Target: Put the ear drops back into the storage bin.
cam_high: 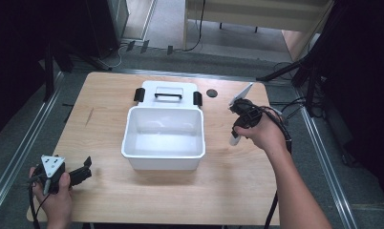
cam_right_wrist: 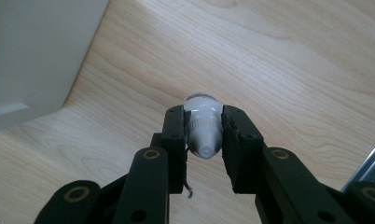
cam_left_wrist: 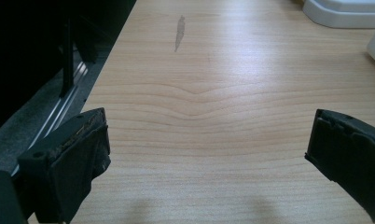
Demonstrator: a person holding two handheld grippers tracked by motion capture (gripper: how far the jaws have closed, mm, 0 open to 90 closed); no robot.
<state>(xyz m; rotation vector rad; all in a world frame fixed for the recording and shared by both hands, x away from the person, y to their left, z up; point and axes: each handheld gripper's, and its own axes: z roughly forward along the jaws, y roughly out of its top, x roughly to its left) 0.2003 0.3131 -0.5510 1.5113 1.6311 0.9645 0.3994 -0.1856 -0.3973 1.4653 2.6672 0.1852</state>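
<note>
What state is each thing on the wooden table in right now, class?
White plastic storage box: open, empty.
White lid with black handle: off, lying flat behind the box.
Small white bottle: clamped in the right gripper, off the table.
Left gripper: open, holding nothing.

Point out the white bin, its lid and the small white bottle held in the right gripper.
white bin (cam_high: pixel 162 163), high view, front wall.
lid (cam_high: pixel 167 88), high view, top surface behind the black handle.
small white bottle (cam_right_wrist: pixel 203 127), right gripper view, ribbed cap between the fingers.
</note>
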